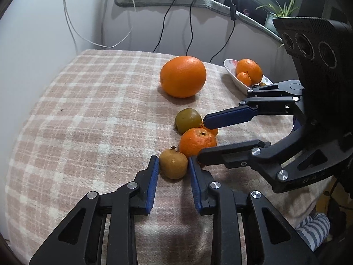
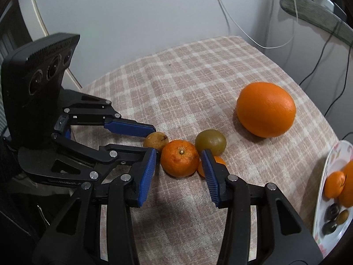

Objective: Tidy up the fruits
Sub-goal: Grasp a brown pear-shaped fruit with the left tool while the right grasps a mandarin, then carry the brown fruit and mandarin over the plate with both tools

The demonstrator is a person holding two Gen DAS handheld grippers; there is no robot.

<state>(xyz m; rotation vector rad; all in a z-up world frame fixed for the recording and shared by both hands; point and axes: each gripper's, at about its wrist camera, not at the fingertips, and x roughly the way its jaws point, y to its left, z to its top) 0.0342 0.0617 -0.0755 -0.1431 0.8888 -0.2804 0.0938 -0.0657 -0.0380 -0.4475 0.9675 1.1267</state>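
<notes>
From my left wrist view, the left gripper (image 1: 173, 165) reaches up from the bottom of the frame, angled down at the checked cloth (image 1: 88, 110). Its blue pads sit narrow, pressed on either side of a small brown-yellow fruit (image 1: 173, 165) at lower centre. Just above it lies a mandarin (image 1: 197, 142), then a greenish fruit (image 1: 188, 120), with a small orange piece (image 1: 211, 130) tucked at their right. The right gripper (image 1: 201, 139) comes in from the right edge, fingers pointing left, one blue finger above the mandarin and one black-backed finger below it. A big orange (image 1: 183, 76) sits alone at upper centre. A patterned plate (image 1: 235, 76) at the upper right holds more citrus. Faint letters on the right gripper's body are too blurred for me to read.

From my right wrist view, the right gripper (image 2: 178, 165) rises from the bottom, tilted down, its pads at a middling width around the mandarin (image 2: 179, 158); the left pad looks just apart from it, and I cannot tell whether the right one touches. The left gripper (image 2: 153, 141) enters from the left, closed on the brown-yellow fruit (image 2: 155, 140). Its body reads "GenRobot", partly cut off. The greenish fruit (image 2: 210, 142) sits beyond the right pad, the big orange (image 2: 265, 109) at upper right, the plate (image 2: 326, 172) at the right edge.
</notes>
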